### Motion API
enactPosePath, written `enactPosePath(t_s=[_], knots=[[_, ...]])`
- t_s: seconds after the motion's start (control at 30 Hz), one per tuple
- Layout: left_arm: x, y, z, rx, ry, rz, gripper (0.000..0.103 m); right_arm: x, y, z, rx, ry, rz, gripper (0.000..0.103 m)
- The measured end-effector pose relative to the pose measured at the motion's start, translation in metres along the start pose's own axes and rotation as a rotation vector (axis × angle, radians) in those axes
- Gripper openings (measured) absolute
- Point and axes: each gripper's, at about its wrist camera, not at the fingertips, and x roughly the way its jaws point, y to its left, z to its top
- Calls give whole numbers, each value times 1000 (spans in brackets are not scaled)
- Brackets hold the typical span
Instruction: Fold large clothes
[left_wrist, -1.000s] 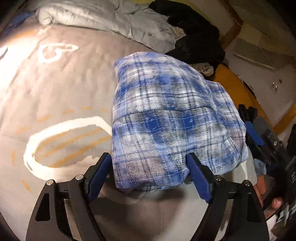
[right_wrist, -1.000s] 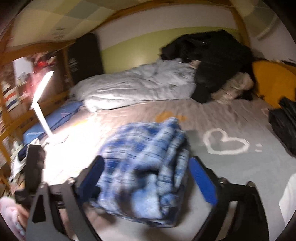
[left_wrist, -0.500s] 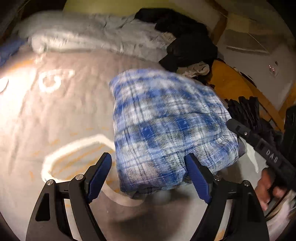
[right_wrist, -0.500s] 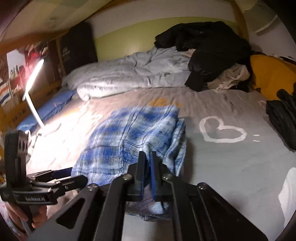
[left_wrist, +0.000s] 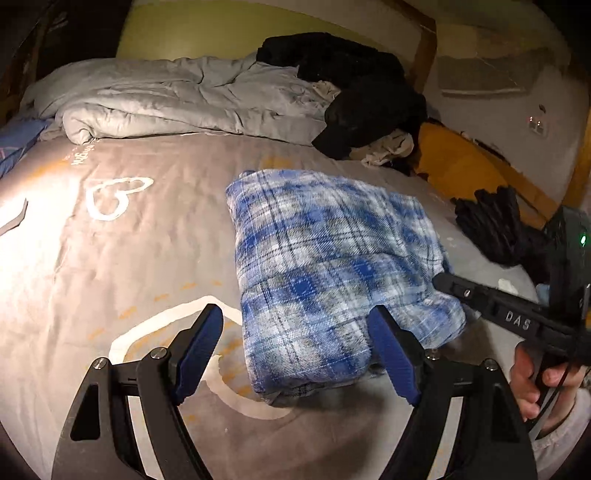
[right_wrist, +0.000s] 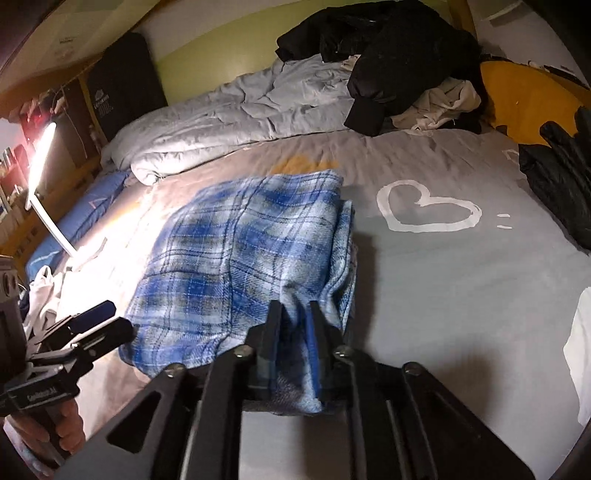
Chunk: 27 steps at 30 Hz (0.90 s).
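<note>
On the far left of the right wrist view, a lit lamp is shining across the grey bedsheet, and a blue pillow is lying along the left edge of the bed. Just near of that, the left gripper is hanging with its fingers spread wide and nothing between them, one blue pad standing over the sheet to the left of the shirt and the other at the shirt's near edge in the left wrist view. Across the middle, the folded blue plaid shirt is lying flat on the sheet, layers stacked along its right side, with a crumpled grey duvet bunched up beyond it at the far end of the bed. At the shirt's near right corner, the right gripper is pinching a pleat of the plaid cloth, its fingers drawn narrow around the fabric; in the left wrist view the same tool is reaching in from the right and touching the shirt's right edge. Right of the shirt, a white heart is printed on the sheet. Farther right, a heap of black clothes is sitting at the far end, and another dark garment is lying at the right edge.
</note>
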Motion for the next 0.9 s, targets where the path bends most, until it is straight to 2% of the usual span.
enactPosePath(t_s=[0.03,0.1,0.13,0.17,0.2,0.27,0.3,0.4,0.53,0.63,0.67,0.73,0.77,0.83,0.9], knots=[[-2,1,1,-7,-7,-5,80,-1,0,1,4,-5,4,23],[-6,3,3,-12,-18,-12,81,-8,-1,2,15,-27,14,47],[-7,3,4,-15,-21,-16,82,-10,0,3,15,-37,23,53],[-7,4,5,-20,-22,-18,86,-12,1,4,15,-46,26,64],[-7,5,6,-30,-21,-24,93,-15,3,3,12,-56,15,78],[-3,8,8,-61,-11,-45,103,-18,3,4,14,-85,-23,95],[-1,9,8,-81,-8,-52,103,-17,1,5,24,-89,-29,97],[11,15,9,-134,36,-86,103,-6,-11,6,89,-46,2,99],[37,32,1,-237,123,-145,103,17,-31,1,200,47,89,99],[55,47,-9,-364,178,-238,103,34,-38,-2,254,104,176,99],[57,52,-12,-394,175,-258,103,40,-40,-3,268,116,208,98],[57,50,-12,-371,167,-256,96,45,-39,-5,271,119,235,85],[57,47,-12,-351,168,-262,78,48,-37,-5,263,123,258,66],[58,42,-13,-324,165,-254,71,48,-32,-6,247,115,239,55],[53,36,-13,-281,142,-229,52,42,-24,-6,201,76,212,42]])
